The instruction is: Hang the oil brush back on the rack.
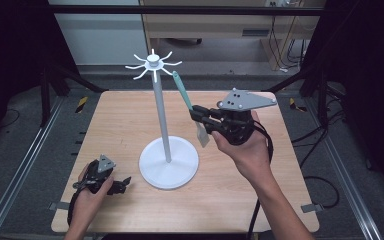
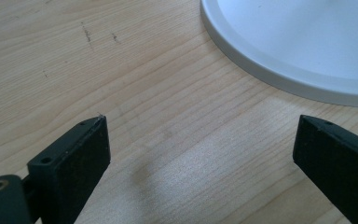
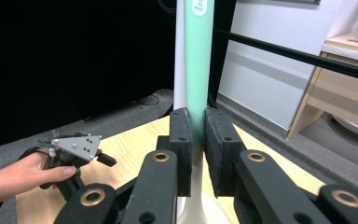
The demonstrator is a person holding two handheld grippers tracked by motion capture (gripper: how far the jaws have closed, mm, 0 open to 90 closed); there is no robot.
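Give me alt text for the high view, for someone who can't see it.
The right tool, raised above a wooden table, grips a green-handled spatula beside a white hook stand, handle slanting up toward the hooks. The left tool rests open on the table near the stand's round base.

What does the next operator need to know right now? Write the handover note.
Right gripper: shut on the green spatula, handle up, raised beside the white hook stand.
Left gripper: open, holding nothing, low over the wooden table by the stand's base.
Done: spatula picked up.
Left: probably hang it on a hook at the top; none is engaged yet.
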